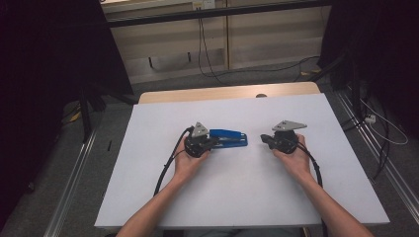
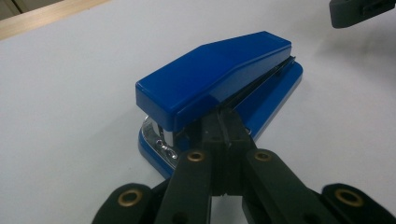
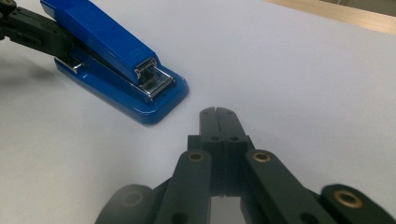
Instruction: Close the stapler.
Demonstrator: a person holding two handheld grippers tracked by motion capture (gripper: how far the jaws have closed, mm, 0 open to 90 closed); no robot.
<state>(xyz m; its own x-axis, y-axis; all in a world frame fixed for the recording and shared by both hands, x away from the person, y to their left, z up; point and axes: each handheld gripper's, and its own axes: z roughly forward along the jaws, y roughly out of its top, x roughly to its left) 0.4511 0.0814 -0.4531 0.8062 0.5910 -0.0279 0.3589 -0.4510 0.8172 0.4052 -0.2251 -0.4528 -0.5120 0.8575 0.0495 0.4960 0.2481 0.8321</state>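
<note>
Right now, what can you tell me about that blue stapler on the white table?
The glossy blue plastic stapler lies flat and closed on the white table, with shiny metal at its mouth. The left gripper meets its hinge end, jaws together against its side. The right gripper is shut and apart from it.

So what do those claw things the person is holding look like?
Each claw is black plastic. The left claw and the right claw each carry a grey three-cornered plate on top and trail a black cable back along the table. Up close, each has two flat black jaws on hinged bars with brass-coloured rings at the joints. The person's forearms are bare, with no sleeves.
</note>
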